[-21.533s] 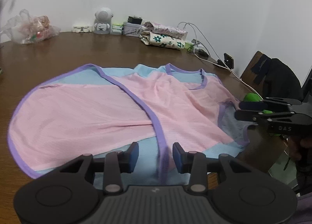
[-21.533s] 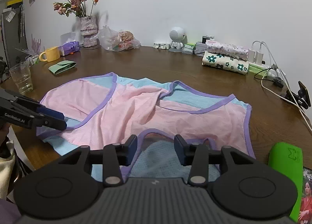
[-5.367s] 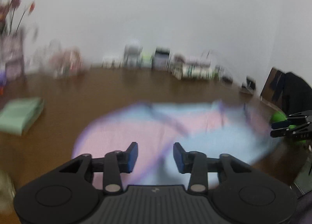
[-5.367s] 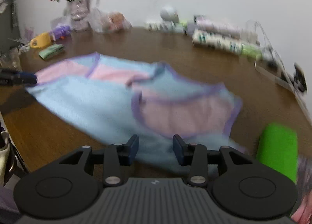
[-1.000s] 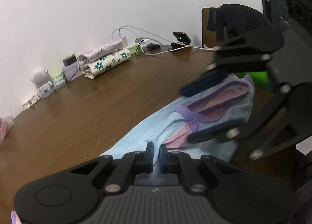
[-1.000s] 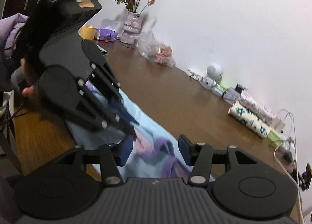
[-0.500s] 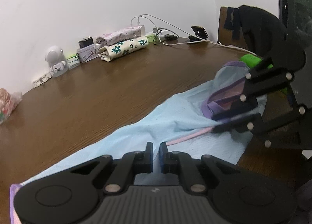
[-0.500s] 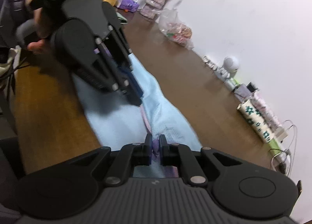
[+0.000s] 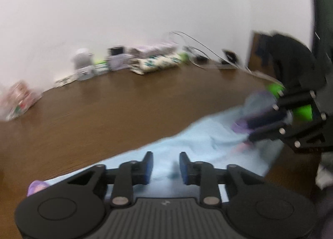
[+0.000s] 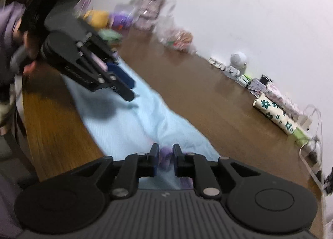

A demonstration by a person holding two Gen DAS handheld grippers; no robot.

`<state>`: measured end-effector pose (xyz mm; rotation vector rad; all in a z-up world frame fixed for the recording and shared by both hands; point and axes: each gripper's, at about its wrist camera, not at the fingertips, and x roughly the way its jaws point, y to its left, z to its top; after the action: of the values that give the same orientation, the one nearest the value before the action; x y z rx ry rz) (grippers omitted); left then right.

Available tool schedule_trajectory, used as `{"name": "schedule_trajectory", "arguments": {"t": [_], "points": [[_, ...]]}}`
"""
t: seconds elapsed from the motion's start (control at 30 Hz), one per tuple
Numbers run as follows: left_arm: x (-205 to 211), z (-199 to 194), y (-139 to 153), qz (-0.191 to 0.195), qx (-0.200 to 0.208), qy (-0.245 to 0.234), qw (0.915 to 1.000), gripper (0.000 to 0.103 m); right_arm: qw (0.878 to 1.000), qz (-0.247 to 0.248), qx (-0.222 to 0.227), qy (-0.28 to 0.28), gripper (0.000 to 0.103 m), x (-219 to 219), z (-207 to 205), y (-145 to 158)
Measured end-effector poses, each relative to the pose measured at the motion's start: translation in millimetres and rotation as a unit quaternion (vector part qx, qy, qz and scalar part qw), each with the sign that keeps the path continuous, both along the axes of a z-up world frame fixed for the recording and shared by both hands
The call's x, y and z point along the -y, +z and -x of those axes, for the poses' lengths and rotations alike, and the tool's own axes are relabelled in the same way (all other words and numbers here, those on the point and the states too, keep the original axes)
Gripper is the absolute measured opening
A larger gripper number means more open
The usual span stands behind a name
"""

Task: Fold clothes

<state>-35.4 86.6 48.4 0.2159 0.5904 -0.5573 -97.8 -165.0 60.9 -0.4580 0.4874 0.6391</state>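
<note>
Two claws work the garment (image 9: 199,135), lying across the lower frame on the surface (image 9: 104,110): your left claw (image 9: 166,168) gapes empty, your right claw (image 10: 165,160) pinches purple trim. Regrip left for the next fold.

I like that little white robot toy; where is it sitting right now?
The white robot figurine stands at the table's far edge against the wall, right of the plastic bag of snacks and left of the floral fabric roll.
</note>
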Motion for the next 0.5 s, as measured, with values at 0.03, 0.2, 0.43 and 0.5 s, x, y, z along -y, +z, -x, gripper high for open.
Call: {"name": "schedule_trajectory", "arguments": {"t": [0.03,0.2,0.43,0.5], "points": [[-1.2,-5.7,1.8,0.01,-0.004,0.018,0.9998,0.028,1.0,-0.017,-0.004,-0.012,0.013,1.4,-7.0,1.4],[21.8,-22.9,-12.4,-0.017,-0.033,0.045,0.9983,0.028,0.995,-0.054,-0.056,-0.061,0.013,0.1,-38.7,-7.5],[17.9,-14.0,-16.0,-0.001,-0.054,0.059,0.9968,0.029,0.985,-0.104,-0.111,-0.087,0.027,31.1,-28.6,-6.7],[21.6,-18.0,-11.2,0.009,-0.048,0.064,0.9967,0.033,0.984,-0.107,-0.094,-0.104,0.034,35.2,-36.0,-2.6]]}}
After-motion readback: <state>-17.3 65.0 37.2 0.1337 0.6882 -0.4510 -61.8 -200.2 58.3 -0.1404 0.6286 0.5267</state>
